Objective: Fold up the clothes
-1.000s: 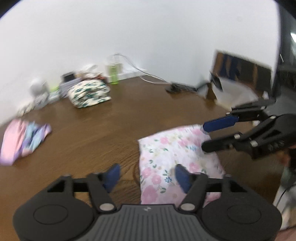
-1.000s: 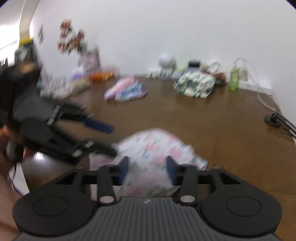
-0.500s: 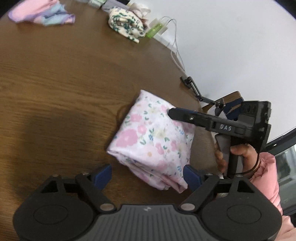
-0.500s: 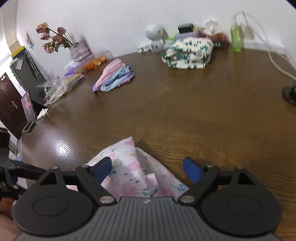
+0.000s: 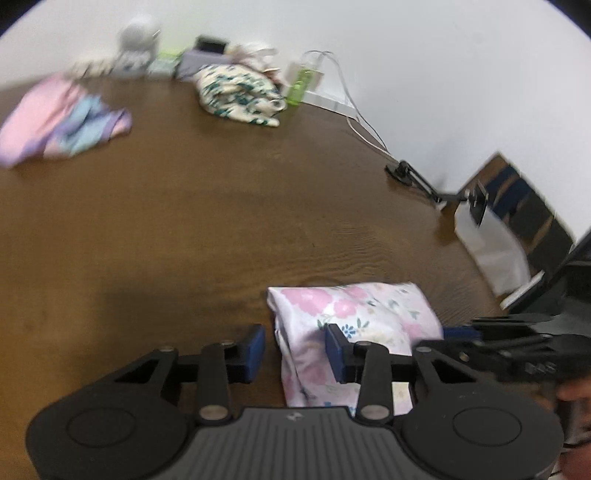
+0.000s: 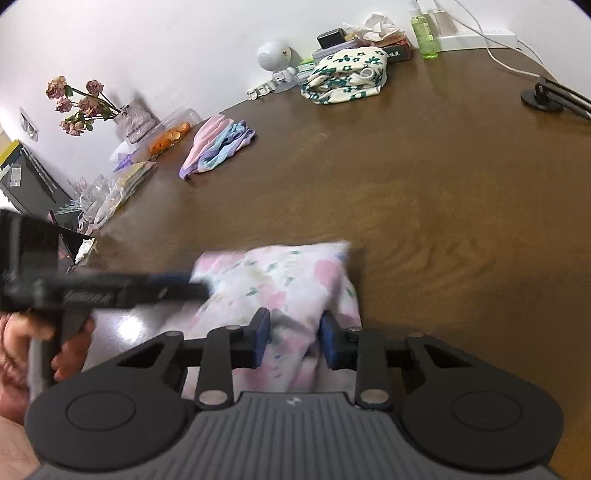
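Pink floral cotton garment (image 5: 354,317) lies folded into a compact bundle on the dark brown wooden table (image 5: 221,229). Half a second ago both grippers stood wide apart; now the left gripper (image 5: 295,349) has narrowed over its left edge and the right gripper (image 6: 294,339) pinches cloth, apparently to lift or tidy the bundle.

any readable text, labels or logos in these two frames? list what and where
No text reads in either view.
Left gripper: raised lettering on its side, too blurred to read.
Gripper bodies: a small emblem on each base, a logo mark, no letters.
Dark box by the green-print cloth: pale marks on its side, too small to read.
Green bottle: no label legible.
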The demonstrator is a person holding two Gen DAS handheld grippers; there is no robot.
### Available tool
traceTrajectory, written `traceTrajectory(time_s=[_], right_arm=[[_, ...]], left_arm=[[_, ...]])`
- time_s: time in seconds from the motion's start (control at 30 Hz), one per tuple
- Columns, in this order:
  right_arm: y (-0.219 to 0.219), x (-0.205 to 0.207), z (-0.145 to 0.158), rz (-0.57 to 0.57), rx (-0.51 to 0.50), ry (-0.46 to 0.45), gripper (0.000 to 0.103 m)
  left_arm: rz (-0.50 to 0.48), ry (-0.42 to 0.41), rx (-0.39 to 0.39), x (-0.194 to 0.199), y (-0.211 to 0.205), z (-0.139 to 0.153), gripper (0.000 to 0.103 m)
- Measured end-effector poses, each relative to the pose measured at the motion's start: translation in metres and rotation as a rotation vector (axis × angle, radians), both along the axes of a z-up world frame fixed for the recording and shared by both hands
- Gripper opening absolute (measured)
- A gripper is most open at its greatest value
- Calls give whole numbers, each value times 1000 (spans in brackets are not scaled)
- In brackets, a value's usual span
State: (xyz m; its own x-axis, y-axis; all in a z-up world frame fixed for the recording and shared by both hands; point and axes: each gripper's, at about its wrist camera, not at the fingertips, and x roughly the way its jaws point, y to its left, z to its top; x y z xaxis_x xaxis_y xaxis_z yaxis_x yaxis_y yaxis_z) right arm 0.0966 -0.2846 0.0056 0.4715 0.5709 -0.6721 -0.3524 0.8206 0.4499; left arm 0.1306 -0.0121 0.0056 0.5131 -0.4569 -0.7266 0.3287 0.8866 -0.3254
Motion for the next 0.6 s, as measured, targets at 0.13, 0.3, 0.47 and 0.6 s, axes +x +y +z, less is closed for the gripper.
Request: traceTrajectory(time_s=[0.13, 0.3, 0.47, 0.6], right_arm=[[13, -18, 5, -27, -50, -52, 31], [17, -36, 23, -78, -128, -162, 69], [16, -46, 30, -115, -139, -185, 103], [15, -57, 32, -145, -129, -192, 103]], left_arm=[[-45, -59, 92, -3, -12, 2, 39], [-22, -143, 111, -27, -5, 20, 86], [-12, -161, 96, -55, 0, 30, 97], [1, -139, 29, -73, 9, 30, 98]])
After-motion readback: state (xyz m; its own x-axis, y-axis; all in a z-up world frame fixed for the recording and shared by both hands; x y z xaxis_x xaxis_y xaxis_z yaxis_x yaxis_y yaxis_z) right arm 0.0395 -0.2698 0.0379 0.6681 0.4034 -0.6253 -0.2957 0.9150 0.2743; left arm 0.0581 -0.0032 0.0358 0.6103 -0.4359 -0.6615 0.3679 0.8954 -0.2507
